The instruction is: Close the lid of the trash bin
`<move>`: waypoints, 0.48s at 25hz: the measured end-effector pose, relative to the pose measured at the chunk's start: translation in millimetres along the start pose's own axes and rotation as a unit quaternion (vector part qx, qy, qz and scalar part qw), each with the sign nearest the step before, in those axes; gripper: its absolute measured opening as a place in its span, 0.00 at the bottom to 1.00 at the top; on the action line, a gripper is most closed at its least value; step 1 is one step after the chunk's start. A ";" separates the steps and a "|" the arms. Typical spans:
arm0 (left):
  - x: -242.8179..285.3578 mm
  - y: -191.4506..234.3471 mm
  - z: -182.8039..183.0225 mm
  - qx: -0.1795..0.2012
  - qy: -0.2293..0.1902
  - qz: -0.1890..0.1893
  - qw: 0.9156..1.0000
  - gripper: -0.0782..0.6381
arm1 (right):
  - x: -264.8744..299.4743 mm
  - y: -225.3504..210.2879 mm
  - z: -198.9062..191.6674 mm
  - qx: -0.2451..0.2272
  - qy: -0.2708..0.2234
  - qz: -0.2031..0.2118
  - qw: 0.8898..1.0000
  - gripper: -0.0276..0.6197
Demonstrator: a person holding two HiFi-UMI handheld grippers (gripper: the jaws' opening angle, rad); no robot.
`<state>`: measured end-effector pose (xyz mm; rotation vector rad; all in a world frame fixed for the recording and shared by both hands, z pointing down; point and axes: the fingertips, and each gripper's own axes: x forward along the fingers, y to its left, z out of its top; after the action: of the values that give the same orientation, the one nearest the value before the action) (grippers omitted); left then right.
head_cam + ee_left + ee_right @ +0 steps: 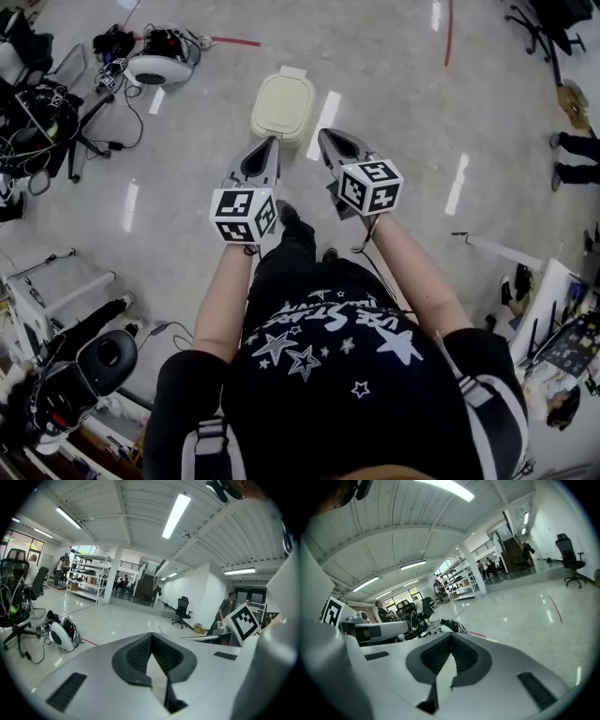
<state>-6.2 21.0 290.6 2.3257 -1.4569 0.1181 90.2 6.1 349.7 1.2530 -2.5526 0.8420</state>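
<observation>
The cream trash bin (282, 106) stands on the floor ahead of the person, seen from above, and its lid looks flat on top. My left gripper (270, 143) hangs in the air just near and left of the bin, jaws shut and empty. My right gripper (325, 138) is level with it, just near and right of the bin, also shut on nothing. Both gripper views look out level across the hall, so the bin is hidden in them. In those views the left gripper (151, 634) and right gripper (451, 635) show ribbed pads meeting at the tips.
A white round device (159, 67) with cables lies on the floor at far left, beside tripods and gear (42, 103). Red floor tape (234, 41) runs behind the bin. Office chairs (182, 611), shelving (86, 576) and people stand farther off. Equipment (553, 319) crowds the right.
</observation>
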 end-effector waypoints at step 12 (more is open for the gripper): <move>-63.9 -64.1 -5.3 0.004 -0.032 -0.002 0.999 0.12 | -82.4 29.5 -11.2 -0.030 -0.021 0.017 0.999 0.04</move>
<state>21.8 101.5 259.8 2.3589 -1.4858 0.0495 118.4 82.1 314.8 1.2249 -2.6184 0.7465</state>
